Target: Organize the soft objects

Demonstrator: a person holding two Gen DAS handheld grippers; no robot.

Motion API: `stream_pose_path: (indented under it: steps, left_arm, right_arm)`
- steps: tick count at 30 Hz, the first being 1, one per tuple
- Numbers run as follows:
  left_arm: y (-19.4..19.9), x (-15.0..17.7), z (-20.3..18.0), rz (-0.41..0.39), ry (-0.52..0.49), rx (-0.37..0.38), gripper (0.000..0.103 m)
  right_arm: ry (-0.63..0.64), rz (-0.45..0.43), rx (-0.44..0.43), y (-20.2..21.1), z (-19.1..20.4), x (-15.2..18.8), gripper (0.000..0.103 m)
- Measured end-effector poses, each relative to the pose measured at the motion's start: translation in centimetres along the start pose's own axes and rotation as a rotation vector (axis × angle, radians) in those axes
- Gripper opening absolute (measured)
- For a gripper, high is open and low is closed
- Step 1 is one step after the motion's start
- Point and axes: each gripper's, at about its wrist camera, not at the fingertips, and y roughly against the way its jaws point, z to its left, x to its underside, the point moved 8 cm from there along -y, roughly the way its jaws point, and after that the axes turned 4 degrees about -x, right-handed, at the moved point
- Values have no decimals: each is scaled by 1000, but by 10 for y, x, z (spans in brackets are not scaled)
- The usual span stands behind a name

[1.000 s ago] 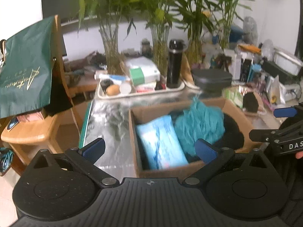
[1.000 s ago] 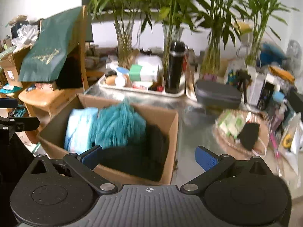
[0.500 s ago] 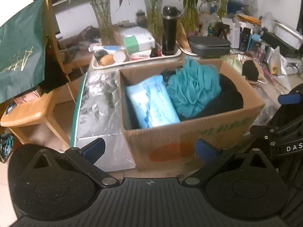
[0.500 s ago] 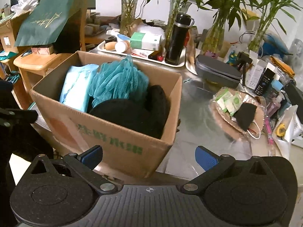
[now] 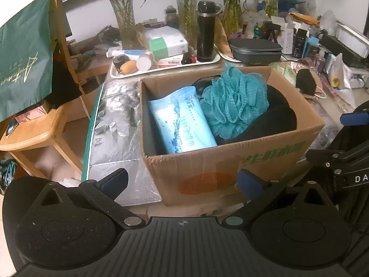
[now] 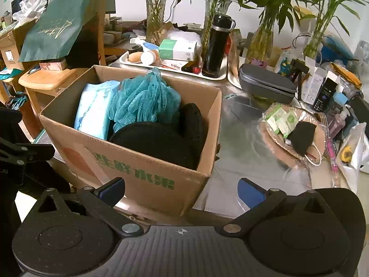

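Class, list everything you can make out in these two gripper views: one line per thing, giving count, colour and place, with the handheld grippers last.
cardboard box: 1, brown, on the silver-covered table
tissue pack: 1, light blue, in the box's left part
bath pouf: 1, teal, in the box, middle
plush item: 1, black, in the box's right part
flask: 1, black, upright on the tray
tray: 1, white, behind the box
case: 1, grey, right of the tray
face mask: 1, black, right of the box
bag: 1, green, on the chair
left gripper: 1, black, open
right gripper: 1, black, open
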Motion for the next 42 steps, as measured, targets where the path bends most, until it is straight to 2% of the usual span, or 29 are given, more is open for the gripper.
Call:
stream_pose_path:
  steps: [42]
  left_arm:
    - [-9,14,4,60,4,-19,103]
  right_arm:
    - [13,23,-15,-5,11,7,103]
